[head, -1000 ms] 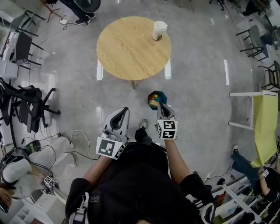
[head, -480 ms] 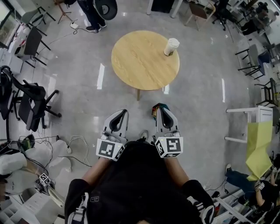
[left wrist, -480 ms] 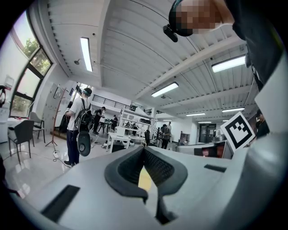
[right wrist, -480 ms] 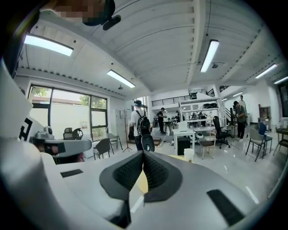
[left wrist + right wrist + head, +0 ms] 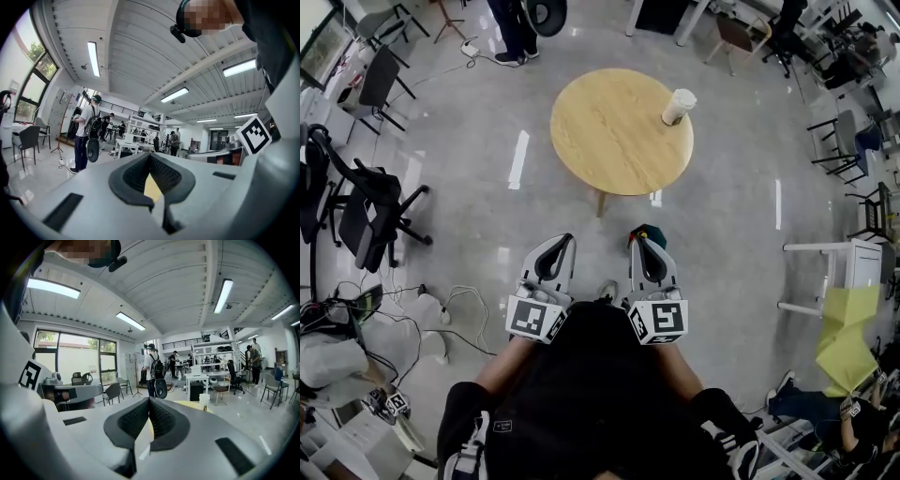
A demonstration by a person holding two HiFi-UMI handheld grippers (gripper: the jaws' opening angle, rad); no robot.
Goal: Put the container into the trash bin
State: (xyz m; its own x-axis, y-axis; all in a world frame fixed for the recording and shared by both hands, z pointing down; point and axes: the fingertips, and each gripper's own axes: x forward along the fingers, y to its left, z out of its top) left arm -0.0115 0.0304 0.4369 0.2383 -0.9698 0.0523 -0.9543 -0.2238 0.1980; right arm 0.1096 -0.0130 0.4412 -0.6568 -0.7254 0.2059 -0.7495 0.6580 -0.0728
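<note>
Right gripper (image 5: 643, 241) risen; jaws pressed together, empty (left gripper (image 5: 565, 239) likewise).

A round table (image 5: 619, 131) sits upper centre, a cup (image 5: 679, 106) on its right edge. Below it, the left gripper (image 5: 565, 238) and right gripper (image 5: 639, 240) hang side by side, apart. Office chairs (image 5: 366, 202) stand at the left edge.

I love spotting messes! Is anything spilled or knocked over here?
Nothing really stands out. The cup stands upright on the round table, near its edge, with no spill around it. The only untidy bit is some loose cables lying on the floor.
</note>
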